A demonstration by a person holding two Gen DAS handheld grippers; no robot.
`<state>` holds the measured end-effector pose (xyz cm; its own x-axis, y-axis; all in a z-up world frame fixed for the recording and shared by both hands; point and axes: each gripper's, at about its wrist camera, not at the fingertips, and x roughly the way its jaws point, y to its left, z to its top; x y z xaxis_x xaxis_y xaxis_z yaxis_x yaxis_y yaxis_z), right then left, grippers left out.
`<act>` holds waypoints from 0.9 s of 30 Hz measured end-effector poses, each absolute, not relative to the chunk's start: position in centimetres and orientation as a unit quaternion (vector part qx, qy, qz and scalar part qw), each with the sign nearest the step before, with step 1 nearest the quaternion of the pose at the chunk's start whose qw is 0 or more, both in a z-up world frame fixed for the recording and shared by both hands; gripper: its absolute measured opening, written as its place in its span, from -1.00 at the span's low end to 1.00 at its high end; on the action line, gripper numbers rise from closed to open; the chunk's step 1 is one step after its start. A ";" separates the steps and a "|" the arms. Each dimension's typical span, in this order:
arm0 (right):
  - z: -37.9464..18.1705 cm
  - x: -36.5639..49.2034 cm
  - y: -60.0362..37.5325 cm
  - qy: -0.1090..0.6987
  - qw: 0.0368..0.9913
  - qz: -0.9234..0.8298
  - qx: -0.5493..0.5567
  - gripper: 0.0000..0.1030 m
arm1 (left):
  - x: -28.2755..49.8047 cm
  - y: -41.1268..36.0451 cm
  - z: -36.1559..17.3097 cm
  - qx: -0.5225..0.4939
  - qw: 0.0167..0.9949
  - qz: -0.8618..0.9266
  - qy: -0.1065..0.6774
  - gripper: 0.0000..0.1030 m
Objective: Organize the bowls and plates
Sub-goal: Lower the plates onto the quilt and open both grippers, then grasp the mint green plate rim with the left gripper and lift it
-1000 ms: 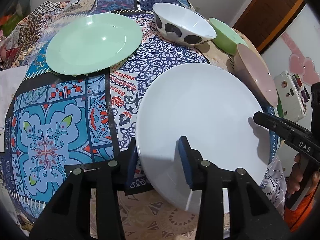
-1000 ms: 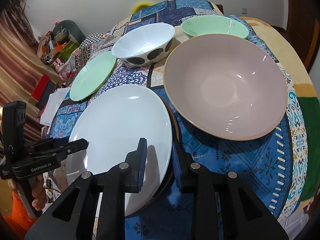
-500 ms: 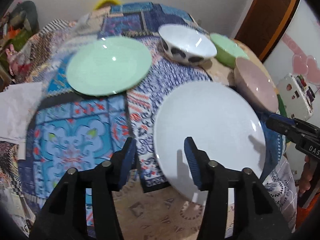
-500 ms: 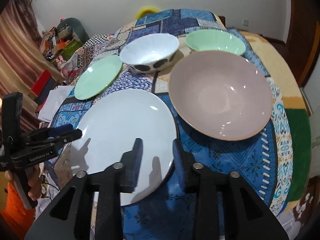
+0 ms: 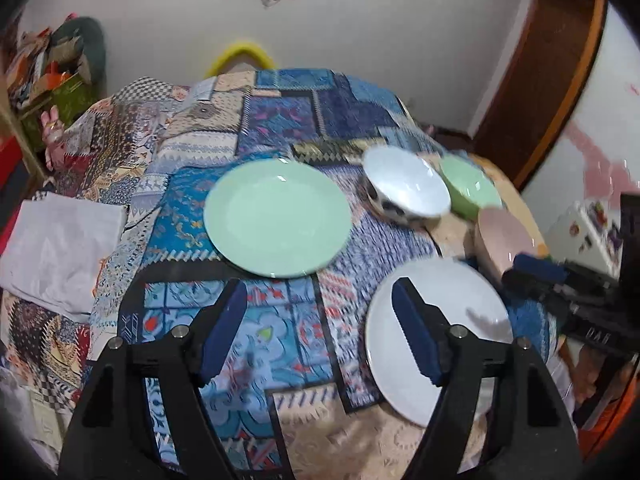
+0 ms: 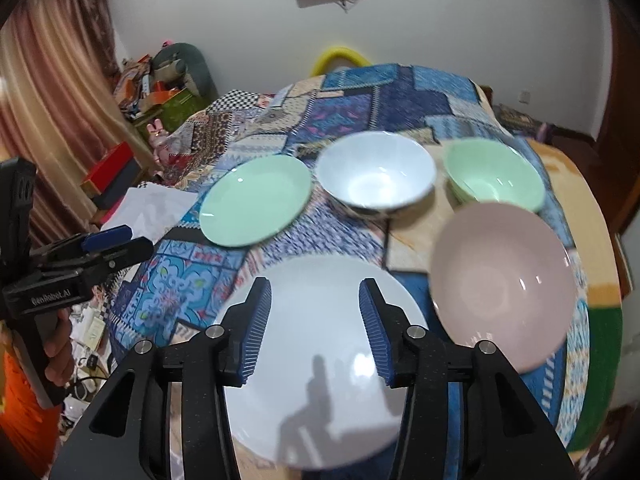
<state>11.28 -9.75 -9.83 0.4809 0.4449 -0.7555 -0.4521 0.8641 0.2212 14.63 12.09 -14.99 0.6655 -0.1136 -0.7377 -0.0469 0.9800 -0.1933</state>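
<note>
Your left gripper [image 5: 320,328] hangs above the patterned cloth [image 5: 280,128] with its jaws spread wide and nothing between them; they have just been opening. Its blue pads [image 5: 224,328] frame bare cloth, and the white plate [image 5: 476,312] lies just to the right of that gripper, partly behind its right finger.

Your right gripper [image 6: 316,320] hovers over the same white plate [image 6: 320,364], jaws parted and clear of it, also having just been opening. No pad touches the plate, which lies flat on the surface at its near edge.

Taking the white plate as the landmark: the pink bowl [image 6: 504,292] sits just right of it, rim close to the plate's edge. The green plate [image 6: 256,200] lies beyond it to the left, well apart. The white bowl [image 6: 376,180] with dark spots on its outside stands beyond it, straight ahead, and the green bowl [image 6: 496,176] stands beyond it to the right, just behind the pink bowl. All bowls are upright.

From the right wrist view, your left gripper [image 6: 108,240] shows at the left edge, level with the plate's far rim, a hand [image 6: 60,356] around its handle. A white folded cloth [image 5: 60,248] lies far left of the plate.
</note>
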 end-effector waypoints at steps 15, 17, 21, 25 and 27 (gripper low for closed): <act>-14.1 18.0 -2.1 0.487 0.828 0.274 -0.033 -0.03 | 21.0 19.0 -18.3 -0.073 0.905 0.029 0.419 0.74; -14.9 18.9 -1.4 0.498 0.824 0.267 -0.043 -0.03 | 22.4 20.3 -19.5 -0.086 0.898 0.026 0.430 0.74; -16.5 20.6 -0.5 0.522 0.809 0.267 -0.038 -0.03 | 24.9 22.3 -21.7 -0.105 0.888 0.028 0.447 0.73; -17.4 21.7 0.4 0.533 0.802 0.267 -0.034 -0.03 | 27.1 23.5 -23.9 -0.108 0.877 0.043 0.467 0.42; -17.8 22.2 0.8 0.537 0.800 0.265 -0.033 -0.03 | 28.3 24.2 -25.1 -0.119 0.867 0.043 0.481 0.25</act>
<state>22.16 0.76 -17.82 0.2836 0.3890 -0.8765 -0.4592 0.8575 0.2320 28.28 24.15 -25.08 0.5330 -0.0398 -0.8452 -0.1901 0.9677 -0.1654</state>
